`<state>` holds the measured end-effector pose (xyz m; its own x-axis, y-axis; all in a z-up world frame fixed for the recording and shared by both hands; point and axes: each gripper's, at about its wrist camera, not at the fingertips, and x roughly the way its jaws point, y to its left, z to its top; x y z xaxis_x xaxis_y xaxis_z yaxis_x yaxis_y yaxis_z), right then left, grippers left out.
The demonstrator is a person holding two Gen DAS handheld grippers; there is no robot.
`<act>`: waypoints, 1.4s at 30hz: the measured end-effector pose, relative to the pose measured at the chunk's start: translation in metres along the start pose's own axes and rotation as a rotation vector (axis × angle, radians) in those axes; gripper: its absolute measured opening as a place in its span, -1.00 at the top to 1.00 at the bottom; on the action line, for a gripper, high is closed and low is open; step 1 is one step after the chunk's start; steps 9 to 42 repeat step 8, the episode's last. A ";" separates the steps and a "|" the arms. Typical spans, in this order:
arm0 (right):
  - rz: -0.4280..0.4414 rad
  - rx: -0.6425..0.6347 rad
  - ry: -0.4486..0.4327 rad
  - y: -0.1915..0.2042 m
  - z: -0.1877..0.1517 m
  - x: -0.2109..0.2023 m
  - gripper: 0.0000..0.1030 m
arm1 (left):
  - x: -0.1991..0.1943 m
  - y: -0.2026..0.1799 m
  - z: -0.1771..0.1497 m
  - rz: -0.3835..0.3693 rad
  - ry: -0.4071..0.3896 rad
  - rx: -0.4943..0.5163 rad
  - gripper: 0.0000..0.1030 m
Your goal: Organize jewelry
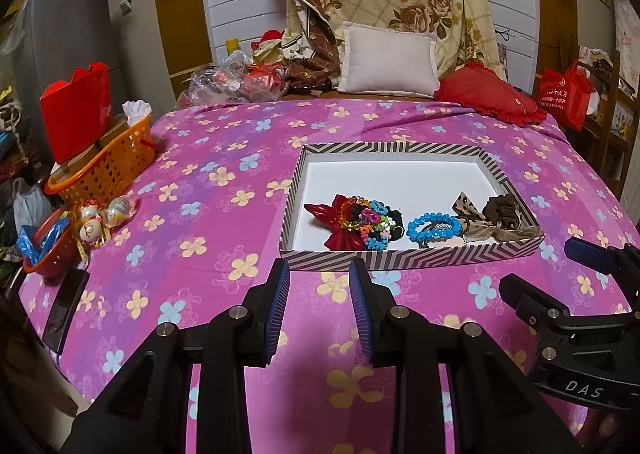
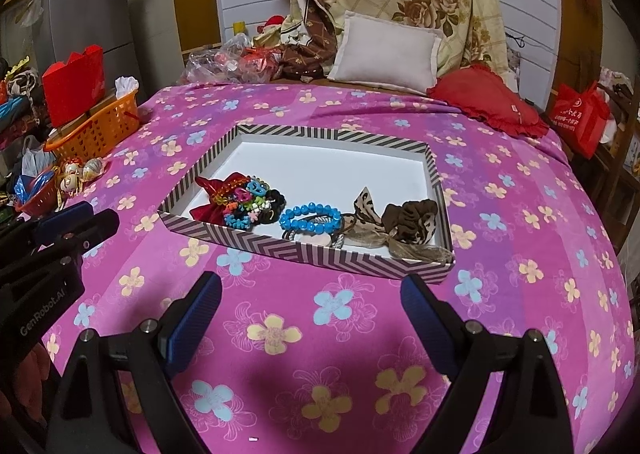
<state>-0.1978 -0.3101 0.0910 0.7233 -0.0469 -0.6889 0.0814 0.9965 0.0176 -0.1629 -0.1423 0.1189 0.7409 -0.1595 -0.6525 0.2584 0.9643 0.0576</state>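
The left gripper (image 1: 319, 274) hangs above the pink flowered bedspread (image 1: 208, 189), just in front of the near wall of the striped box (image 1: 412, 258). Its two blue pads stand a little apart with only the cloth showing between them, and they hold nothing. The right gripper (image 2: 310, 290) is near the same front wall, toward the box's near right corner. Its fingers are spread much wider, and it is empty too. Each gripper shows at the side of the other's view: the right gripper to the right of the left one, the left gripper at the left edge of the right wrist view.

The box is shallow, white inside, and lies flat in the middle of the bedspread. All the jewelry is gathered along its near side. At the near left lies a red bow (image 1: 342, 223), with a heap of coloured bead bands (image 1: 372, 219) touching it and partly over it. Just to the right is a blue bead bracelet (image 1: 434, 228), lying over some thinner bands. At the near right corner lies a brown scrunchie (image 1: 506, 211) beside a leopard-print ribbon (image 1: 466, 207). The far half of the box floor is bare.

At the left edge of the bedspread stands an orange basket (image 1: 112, 161) with a red bag (image 1: 76, 109) in it. At the far edge a small white pillow (image 1: 388, 61) leans, with a red cushion (image 1: 488, 95) to its right.
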 end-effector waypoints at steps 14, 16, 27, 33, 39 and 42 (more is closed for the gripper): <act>0.003 -0.003 0.014 0.000 -0.002 0.006 -0.81 | 0.005 0.000 -0.003 0.000 -0.025 0.022 0.76; 0.003 -0.003 0.014 0.000 -0.002 0.006 -0.81 | 0.005 0.000 -0.003 0.000 -0.025 0.022 0.76; 0.003 -0.003 0.014 0.000 -0.002 0.006 -0.81 | 0.005 0.000 -0.003 0.000 -0.025 0.022 0.76; 0.003 -0.003 0.014 0.000 -0.002 0.006 -0.81 | 0.005 0.000 -0.003 0.000 -0.025 0.022 0.76; 0.003 -0.003 0.014 0.000 -0.002 0.006 -0.81 | 0.005 0.000 -0.003 0.000 -0.025 0.022 0.76; 0.003 -0.003 0.014 0.000 -0.002 0.006 -0.81 | 0.005 0.000 -0.003 0.000 -0.025 0.022 0.76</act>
